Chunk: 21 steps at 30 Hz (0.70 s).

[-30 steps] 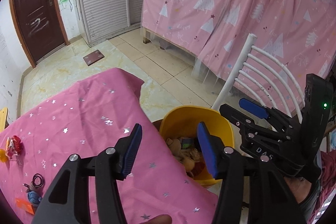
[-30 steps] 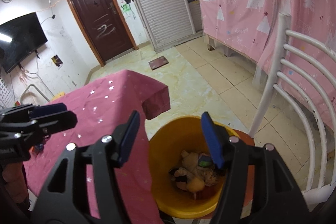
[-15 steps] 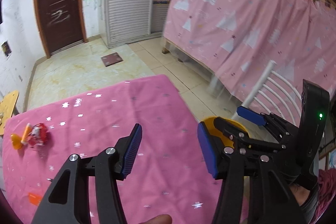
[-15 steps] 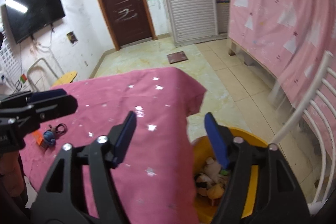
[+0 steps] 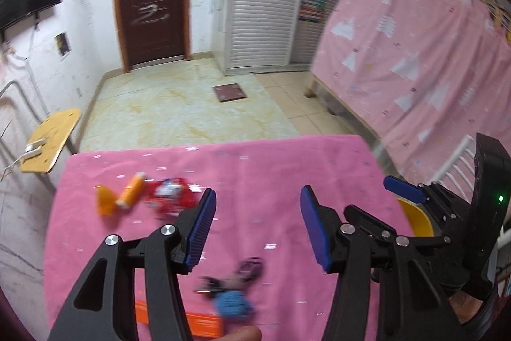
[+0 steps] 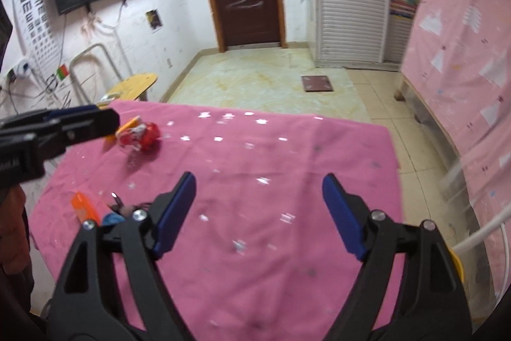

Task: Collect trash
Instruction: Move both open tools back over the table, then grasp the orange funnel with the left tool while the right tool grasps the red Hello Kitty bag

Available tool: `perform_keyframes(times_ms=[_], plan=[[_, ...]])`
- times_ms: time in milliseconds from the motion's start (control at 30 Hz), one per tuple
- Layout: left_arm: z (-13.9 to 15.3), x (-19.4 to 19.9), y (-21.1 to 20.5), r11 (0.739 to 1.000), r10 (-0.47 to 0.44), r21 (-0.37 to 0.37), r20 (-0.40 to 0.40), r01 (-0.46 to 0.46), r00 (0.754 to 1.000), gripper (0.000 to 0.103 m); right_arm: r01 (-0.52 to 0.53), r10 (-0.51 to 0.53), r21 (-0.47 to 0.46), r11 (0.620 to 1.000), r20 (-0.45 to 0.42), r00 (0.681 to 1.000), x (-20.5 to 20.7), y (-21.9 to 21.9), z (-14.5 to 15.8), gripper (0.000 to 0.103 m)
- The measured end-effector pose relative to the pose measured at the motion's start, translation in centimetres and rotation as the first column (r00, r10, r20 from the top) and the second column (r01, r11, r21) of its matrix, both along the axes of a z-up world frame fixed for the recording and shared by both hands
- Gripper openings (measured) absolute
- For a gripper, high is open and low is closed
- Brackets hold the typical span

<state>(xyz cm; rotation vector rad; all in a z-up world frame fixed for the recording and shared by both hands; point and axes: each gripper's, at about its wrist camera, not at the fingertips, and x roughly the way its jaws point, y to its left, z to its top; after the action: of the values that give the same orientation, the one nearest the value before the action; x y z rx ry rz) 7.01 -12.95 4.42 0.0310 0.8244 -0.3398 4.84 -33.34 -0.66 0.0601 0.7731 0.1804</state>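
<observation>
Left wrist view: left gripper (image 5: 257,213) gapes empty, ribbed blue pads; crinkled red wrapper (image 5: 171,198) mid-left on pink cloth (image 5: 271,168). Right gripper (image 6: 258,206) likewise spread.

A pink tablecloth (image 5: 255,168) with silver stars was seen. On it, a red wrapper (image 5: 171,197), an orange tube (image 5: 131,190) and a blue scrap (image 5: 233,304) were noted. Gripper pads (image 6: 174,213) were blue.

The left tool (image 5: 257,224) hangs with its blue-padded fingers (image 5: 201,229) spread wide and nothing between them. The right tool (image 6: 258,213) sits just beside it, to its right and level with it, fingers (image 6: 343,216) equally wide apart and gripping nothing.
</observation>
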Motion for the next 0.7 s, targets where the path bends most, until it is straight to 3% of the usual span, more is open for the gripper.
perform_keyframes(times_ms=[433, 700], plan=[[0.0, 3.5, 10.4, 0.989, 0.15, 0.006, -0.004, -0.15, 0.989, 0.048, -0.121, 0.118, -0.056, 0.991, -0.039, 0.992, 3.6, 8.2, -0.3, 0.078], [-0.9, 4.2, 13.7, 0.982, 0.187, -0.015, -0.014, -0.187, 0.982, 0.048, -0.152, 0.147, -0.088, 0.985, -0.059, 0.987, 4.8, 11.0, -0.2, 0.078]])
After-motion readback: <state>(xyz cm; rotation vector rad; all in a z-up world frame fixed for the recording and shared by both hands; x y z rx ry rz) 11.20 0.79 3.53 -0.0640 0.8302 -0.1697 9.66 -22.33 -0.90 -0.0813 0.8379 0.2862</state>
